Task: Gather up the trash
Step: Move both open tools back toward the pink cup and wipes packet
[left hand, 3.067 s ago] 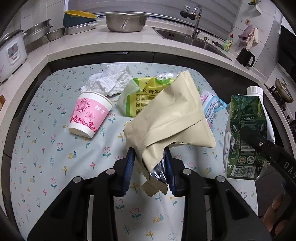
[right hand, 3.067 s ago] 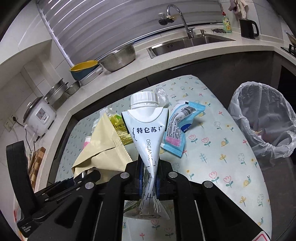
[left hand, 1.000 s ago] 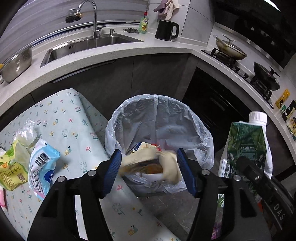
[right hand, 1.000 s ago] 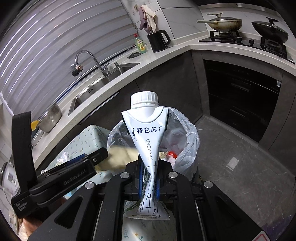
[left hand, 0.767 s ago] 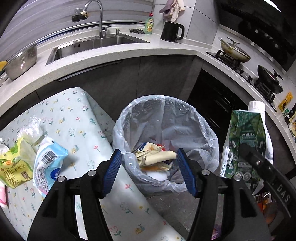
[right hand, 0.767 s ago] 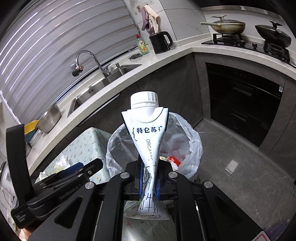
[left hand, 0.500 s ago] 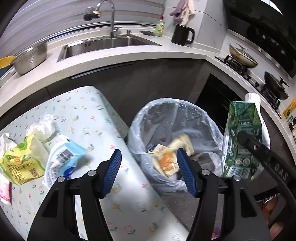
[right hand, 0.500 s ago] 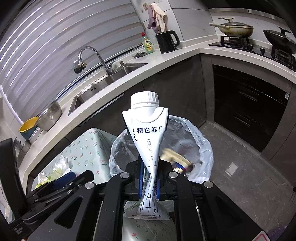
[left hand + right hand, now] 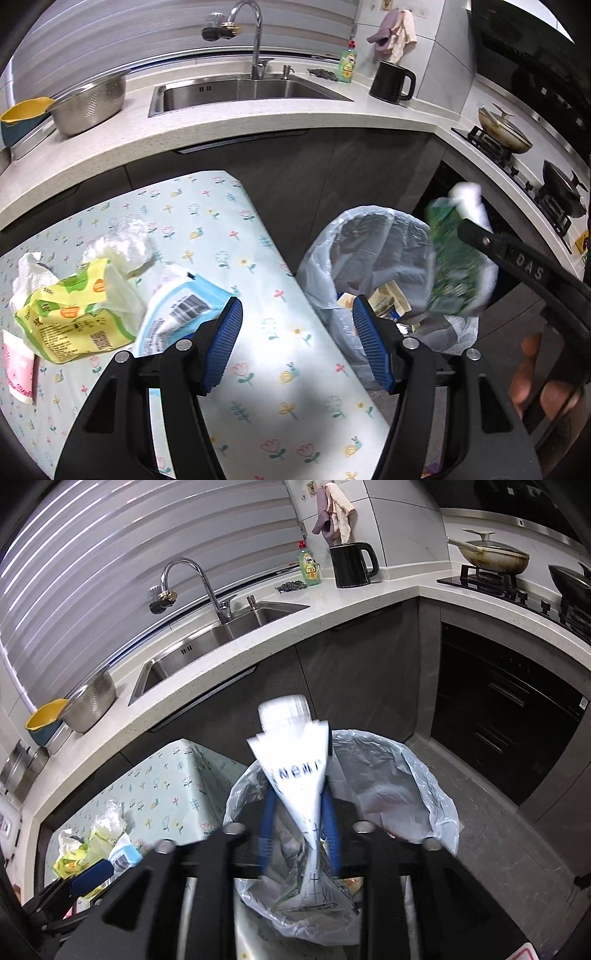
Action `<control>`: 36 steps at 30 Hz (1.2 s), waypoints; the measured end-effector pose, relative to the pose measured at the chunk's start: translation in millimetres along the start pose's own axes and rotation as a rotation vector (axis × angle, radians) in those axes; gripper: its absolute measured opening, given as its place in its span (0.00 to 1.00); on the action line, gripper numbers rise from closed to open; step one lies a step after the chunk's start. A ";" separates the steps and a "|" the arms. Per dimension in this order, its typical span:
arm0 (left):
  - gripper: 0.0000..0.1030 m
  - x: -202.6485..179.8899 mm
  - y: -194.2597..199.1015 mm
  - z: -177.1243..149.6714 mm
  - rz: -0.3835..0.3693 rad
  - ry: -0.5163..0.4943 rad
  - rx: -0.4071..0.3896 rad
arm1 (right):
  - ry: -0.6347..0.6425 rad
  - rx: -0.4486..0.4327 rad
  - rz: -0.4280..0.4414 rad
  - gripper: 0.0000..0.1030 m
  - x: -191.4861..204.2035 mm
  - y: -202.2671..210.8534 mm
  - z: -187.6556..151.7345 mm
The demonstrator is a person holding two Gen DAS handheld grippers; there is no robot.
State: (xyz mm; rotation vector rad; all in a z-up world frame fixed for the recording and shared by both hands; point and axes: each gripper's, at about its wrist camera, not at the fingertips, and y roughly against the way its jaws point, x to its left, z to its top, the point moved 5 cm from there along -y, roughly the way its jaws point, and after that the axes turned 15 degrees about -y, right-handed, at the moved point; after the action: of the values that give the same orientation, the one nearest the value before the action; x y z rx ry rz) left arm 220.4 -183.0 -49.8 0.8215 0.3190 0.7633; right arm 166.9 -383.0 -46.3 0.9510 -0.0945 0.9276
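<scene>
My left gripper (image 9: 297,343) is open and empty over the edge of the floral table (image 9: 236,236), beside the lined trash bin (image 9: 369,236). My right gripper (image 9: 299,830) has its jaws parted above the bin (image 9: 388,775); the green-and-white milk carton (image 9: 295,760) is blurred between the fingers, tilting toward the bin, also in the left wrist view (image 9: 454,258). The beige bag (image 9: 388,299) lies inside the bin. A blue-white packet (image 9: 181,310), a yellow-green wrapper (image 9: 70,314), crumpled tissue (image 9: 118,247) and a pink paper cup (image 9: 18,365) lie on the table.
A kitchen counter with sink (image 9: 243,92), metal colander (image 9: 88,103), black kettle (image 9: 391,81) and stove with pans (image 9: 506,129) runs behind. Dark cabinets stand behind the bin. A hand (image 9: 535,376) holds the right gripper.
My left gripper let the beige bag fall into the bin and swung left toward the table. My right gripper's jaws have parted and the carton now tips, blurred, over the bin.
</scene>
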 end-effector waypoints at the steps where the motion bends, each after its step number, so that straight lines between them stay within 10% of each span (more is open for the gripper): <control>1: 0.57 2.7 1.3 -1.3 0.003 0.004 -0.001 | 0.001 -0.013 -0.001 0.54 2.3 0.4 0.7; 36: 0.80 161.5 91.8 -110.9 0.249 0.264 0.019 | 0.188 0.173 0.184 0.64 138.3 47.4 -138.9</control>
State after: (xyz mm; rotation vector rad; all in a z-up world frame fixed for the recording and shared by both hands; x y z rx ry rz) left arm 229.1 33.2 -48.3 0.7869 0.4654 1.1077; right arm 176.3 -181.8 -37.5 1.0210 0.0603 1.2059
